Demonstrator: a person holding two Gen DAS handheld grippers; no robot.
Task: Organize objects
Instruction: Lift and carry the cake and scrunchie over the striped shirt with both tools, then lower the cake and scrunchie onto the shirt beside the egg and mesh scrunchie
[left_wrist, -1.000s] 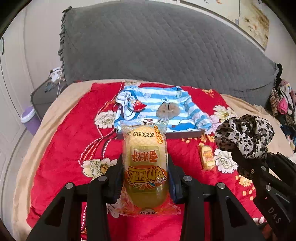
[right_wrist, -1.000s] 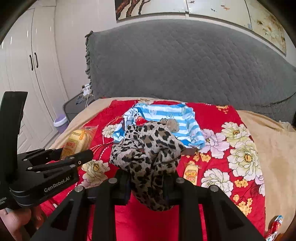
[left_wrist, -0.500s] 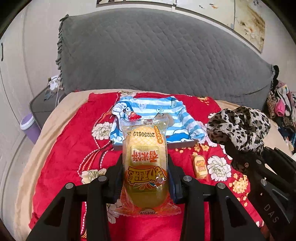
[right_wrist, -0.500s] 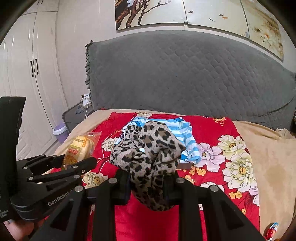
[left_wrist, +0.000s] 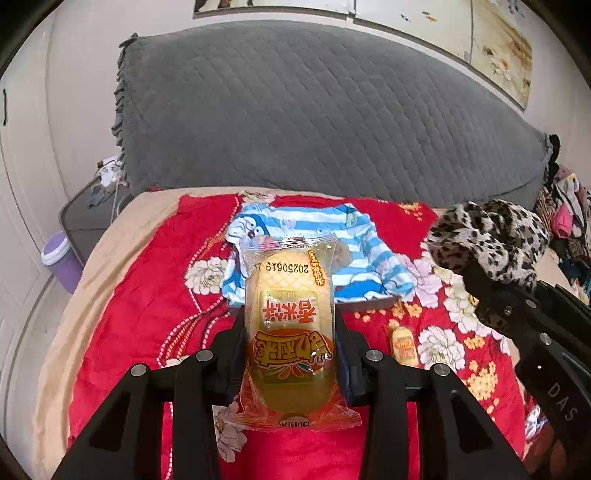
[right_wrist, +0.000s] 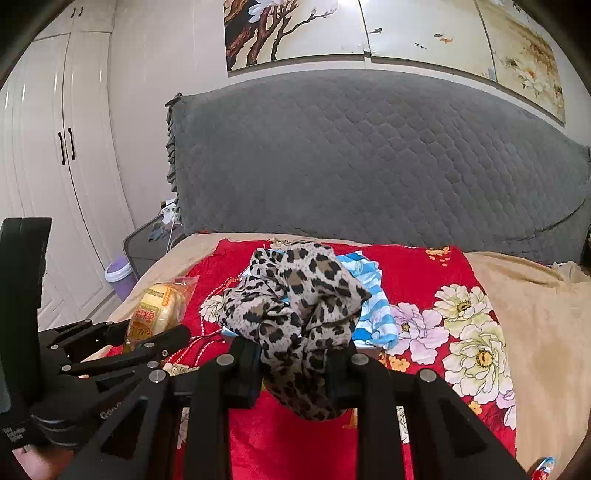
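My left gripper (left_wrist: 290, 347) is shut on a yellow wrapped snack cake (left_wrist: 290, 332), held upright above the red floral blanket (left_wrist: 147, 314). That cake (right_wrist: 157, 314) and the left gripper (right_wrist: 147, 341) also show at the left of the right wrist view. My right gripper (right_wrist: 293, 363) is shut on a bunched leopard-print cloth (right_wrist: 295, 314); the same cloth (left_wrist: 491, 240) hangs at the right of the left wrist view. A blue-striped folded garment (left_wrist: 314, 236) lies on a flat tray at the blanket's middle. A small yellow snack packet (left_wrist: 403, 345) lies on the blanket to its right.
A grey quilted headboard (right_wrist: 369, 158) backs the bed. A purple bin (left_wrist: 61, 260) and a dark side table (left_wrist: 86, 218) stand left of the bed. White wardrobe doors (right_wrist: 55, 166) fill the left wall. Clothes (left_wrist: 565, 218) pile at the far right. A small wrapper (right_wrist: 541, 466) lies near the right corner.
Both grippers have risen with their loads, so the bed sits lower in both views and more headboard and wall pictures show. Both grips are unchanged.
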